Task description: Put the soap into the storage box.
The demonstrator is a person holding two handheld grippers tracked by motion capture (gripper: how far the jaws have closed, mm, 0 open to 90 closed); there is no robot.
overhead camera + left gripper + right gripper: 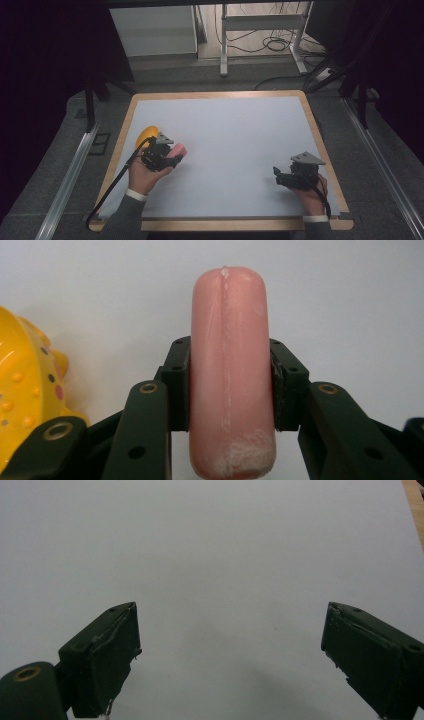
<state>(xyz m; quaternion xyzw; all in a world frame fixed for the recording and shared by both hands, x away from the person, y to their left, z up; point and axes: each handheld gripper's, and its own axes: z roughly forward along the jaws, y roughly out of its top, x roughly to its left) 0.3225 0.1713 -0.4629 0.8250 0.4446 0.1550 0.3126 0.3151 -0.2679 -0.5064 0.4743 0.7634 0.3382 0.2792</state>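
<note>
Pale grey sheet over a wood-rimmed bench (122, 131), dark floor and cables beyond. Pink sausage (231, 375) sits clamped crosswise in my left tongs (172, 155), pads pressing its mid-length, both rounded ends sticking out; in the high view it hangs low over the bench's left part. Just beside it, touching or not I can't tell, a yellow spotted toy (25, 390) lies on the sheet, behind my left hand (142, 175). My right tongs (230, 650) rest well apart at the bench's right side, jaws wide, nothing btwn them. Risks, as I judge: the sausage is smooth and rounded, so a tilt of my wrist could let it slide out lengthwise; squeezing harder may dent it; swinging left could knock the toy.
</note>
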